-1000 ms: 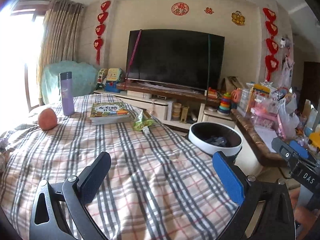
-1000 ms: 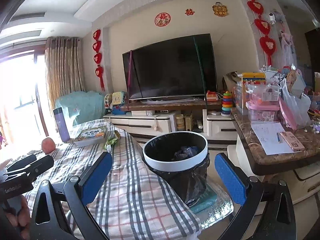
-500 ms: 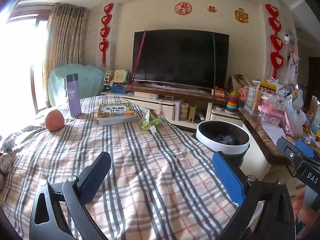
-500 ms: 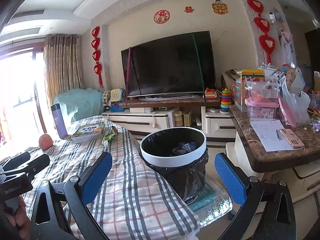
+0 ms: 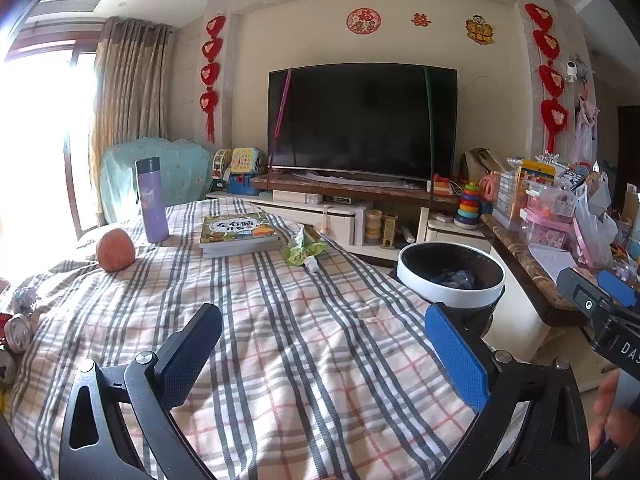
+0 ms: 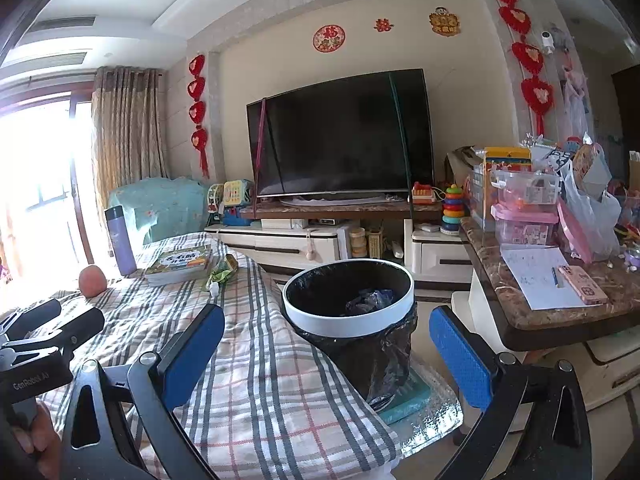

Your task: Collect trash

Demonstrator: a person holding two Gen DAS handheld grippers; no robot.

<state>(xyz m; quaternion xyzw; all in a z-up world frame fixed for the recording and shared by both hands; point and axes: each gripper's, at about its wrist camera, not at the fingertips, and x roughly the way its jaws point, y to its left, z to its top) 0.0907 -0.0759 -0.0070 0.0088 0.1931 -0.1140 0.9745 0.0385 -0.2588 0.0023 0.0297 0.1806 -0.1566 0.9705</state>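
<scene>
A crumpled green wrapper (image 5: pixel 303 245) with a small white cap beside it lies on the checked tablecloth (image 5: pixel 280 340), far ahead of my left gripper (image 5: pixel 324 346). It also shows in the right wrist view (image 6: pixel 222 271). A white-rimmed bin (image 5: pixel 451 276) with a black liner stands off the table's right edge. The bin (image 6: pixel 348 300) is just ahead of my right gripper (image 6: pixel 326 350). Both grippers are open and empty. More small trash (image 5: pixel 18 320) lies at the table's left edge.
A purple bottle (image 5: pixel 151 200), an orange fruit (image 5: pixel 115 255) and a book (image 5: pixel 238 232) sit at the table's far end. A cluttered marble counter (image 6: pixel 552 292) with a phone and paper is to the right. A TV stand (image 5: pixel 352 196) is behind.
Both views have shifted slightly, so the table and bin sit a little differently in frame. Both grippers stay open and empty.
</scene>
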